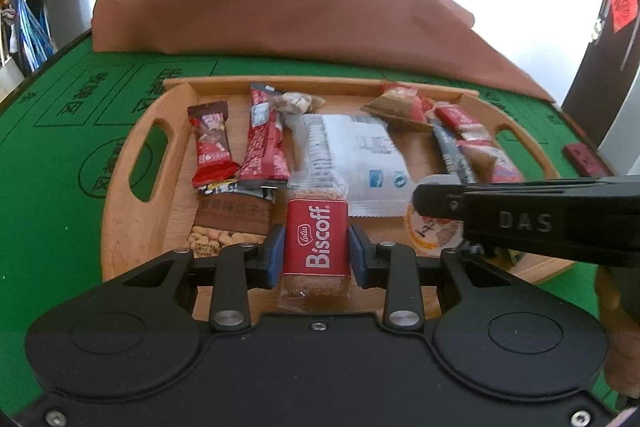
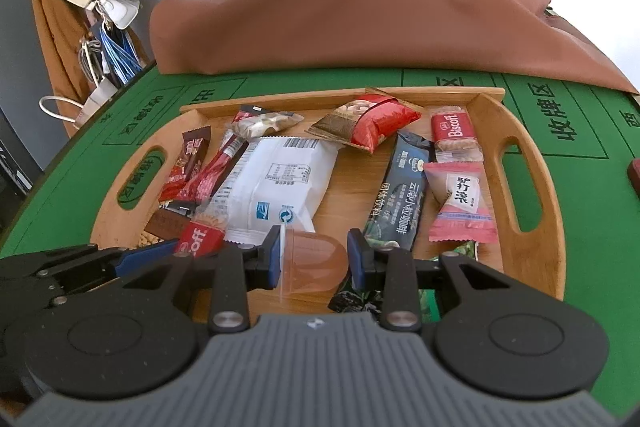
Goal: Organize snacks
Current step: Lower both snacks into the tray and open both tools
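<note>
A wooden tray [image 1: 120, 187] [image 2: 556, 227] on the green table holds several snacks. My left gripper [image 1: 316, 251] is shut on a red Lotus Biscoff biscuit pack [image 1: 316, 247], held low over the tray's near edge; the pack also shows in the right wrist view [image 2: 200, 241]. My right gripper [image 2: 314, 259] is shut on a clear jelly cup [image 2: 314, 259] with a round printed lid [image 1: 434, 233], just right of the left gripper. A white packet [image 1: 360, 163] [image 2: 276, 183] lies mid-tray. A second Biscoff pack [image 2: 454, 133] lies at the far right.
Red bars [image 1: 212, 147] and a nut pack [image 1: 228, 227] lie on the tray's left. A dark stick [image 2: 400, 203], a pink candy bag [image 2: 460, 203] and a red nut bag [image 2: 372, 127] lie on the right. Brown cloth [image 2: 360, 19] covers the table's far side.
</note>
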`<state>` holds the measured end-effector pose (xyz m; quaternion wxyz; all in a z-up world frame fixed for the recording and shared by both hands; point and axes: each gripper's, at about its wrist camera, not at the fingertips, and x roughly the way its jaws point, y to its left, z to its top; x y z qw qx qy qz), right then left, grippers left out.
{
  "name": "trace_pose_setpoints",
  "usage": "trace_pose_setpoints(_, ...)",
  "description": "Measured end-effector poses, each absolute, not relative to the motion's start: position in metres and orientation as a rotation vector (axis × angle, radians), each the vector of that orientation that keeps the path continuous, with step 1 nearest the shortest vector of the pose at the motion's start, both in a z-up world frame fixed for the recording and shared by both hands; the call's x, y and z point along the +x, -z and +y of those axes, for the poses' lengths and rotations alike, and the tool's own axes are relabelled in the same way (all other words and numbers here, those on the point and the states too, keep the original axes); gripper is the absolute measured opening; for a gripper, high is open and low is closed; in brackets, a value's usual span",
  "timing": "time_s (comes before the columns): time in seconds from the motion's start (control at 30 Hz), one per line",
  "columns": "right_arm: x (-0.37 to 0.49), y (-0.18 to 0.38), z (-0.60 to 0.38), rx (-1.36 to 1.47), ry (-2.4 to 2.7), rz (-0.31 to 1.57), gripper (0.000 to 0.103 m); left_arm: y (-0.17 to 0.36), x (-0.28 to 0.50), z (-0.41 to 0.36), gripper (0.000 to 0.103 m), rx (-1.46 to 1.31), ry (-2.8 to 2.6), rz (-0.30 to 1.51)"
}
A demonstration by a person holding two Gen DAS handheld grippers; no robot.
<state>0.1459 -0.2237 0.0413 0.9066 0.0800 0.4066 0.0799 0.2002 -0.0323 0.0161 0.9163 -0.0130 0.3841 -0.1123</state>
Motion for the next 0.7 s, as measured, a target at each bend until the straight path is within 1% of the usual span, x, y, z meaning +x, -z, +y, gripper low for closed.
trace_pose_setpoints(0.17,0.144,-0.04,-0.226,0.195,-0.195,0.862,0.037,-0.013,0.202,-0.031,0.032,-0.02,0.216,0.787)
trace_pose_setpoints(0.7,0.157,-0.035,-0.218,0.184,-0.127,0.841,0.038,-0.011,0.221,-0.025,0.033,-0.025,0.151,0.784)
